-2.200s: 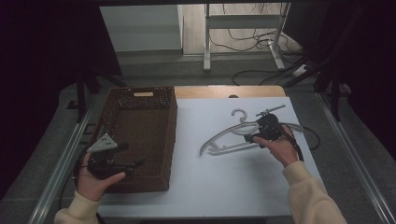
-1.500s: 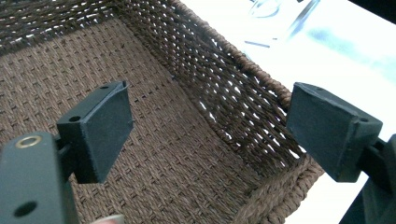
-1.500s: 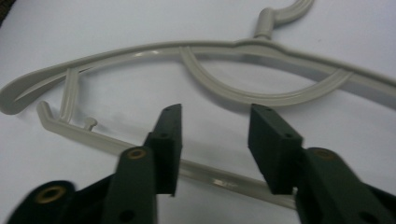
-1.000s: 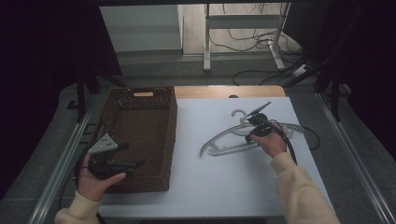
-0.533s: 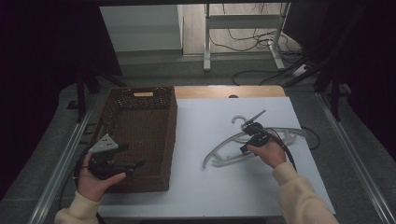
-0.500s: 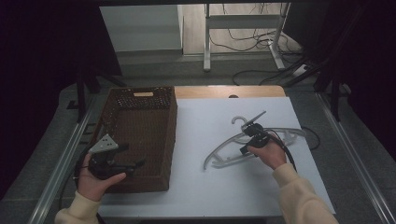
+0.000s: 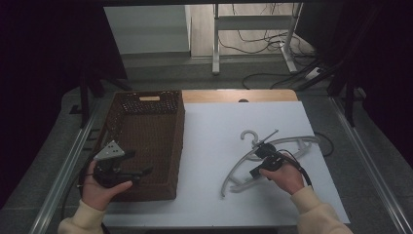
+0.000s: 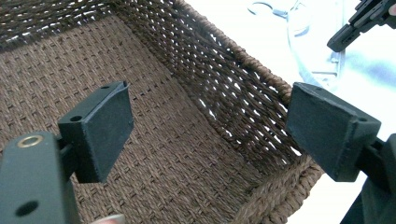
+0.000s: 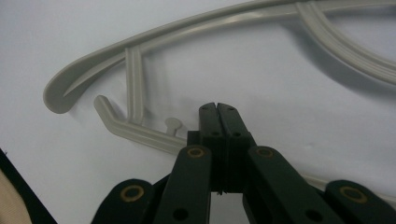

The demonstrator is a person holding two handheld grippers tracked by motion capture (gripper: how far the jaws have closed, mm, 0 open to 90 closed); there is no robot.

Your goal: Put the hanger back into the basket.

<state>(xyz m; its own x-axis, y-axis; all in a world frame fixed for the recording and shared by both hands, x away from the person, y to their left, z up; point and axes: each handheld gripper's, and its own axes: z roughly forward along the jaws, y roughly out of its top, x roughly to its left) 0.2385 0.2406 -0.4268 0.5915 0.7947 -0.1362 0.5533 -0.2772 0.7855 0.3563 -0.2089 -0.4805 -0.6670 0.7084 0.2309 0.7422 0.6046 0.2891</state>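
Observation:
A pale grey plastic hanger (image 7: 234,170) lies flat on the white table (image 7: 214,126), hook pointing away from me. My right gripper (image 7: 255,171) is shut on its lower bar; in the right gripper view the jaws (image 9: 217,109) meet over that bar of the hanger (image 9: 187,28). A brown woven basket (image 7: 178,141) stands at the left. My left gripper (image 7: 141,171) stands open over the basket's near right corner with nothing between its pads (image 8: 107,126). The left gripper view looks into the basket (image 8: 224,84) and catches the hanger (image 8: 317,60) and the right gripper (image 8: 359,23) beyond.
Metal rails (image 7: 73,161) run along both sides of the table. A strip of bare wood (image 7: 234,95) shows at the table's far edge. Cables (image 7: 272,48) and a stand's legs lie on the floor beyond.
My right hand has moved left and toward me, dragging the hanger along; the hanger's left end has swung nearer the front edge. The left hand has stayed put.

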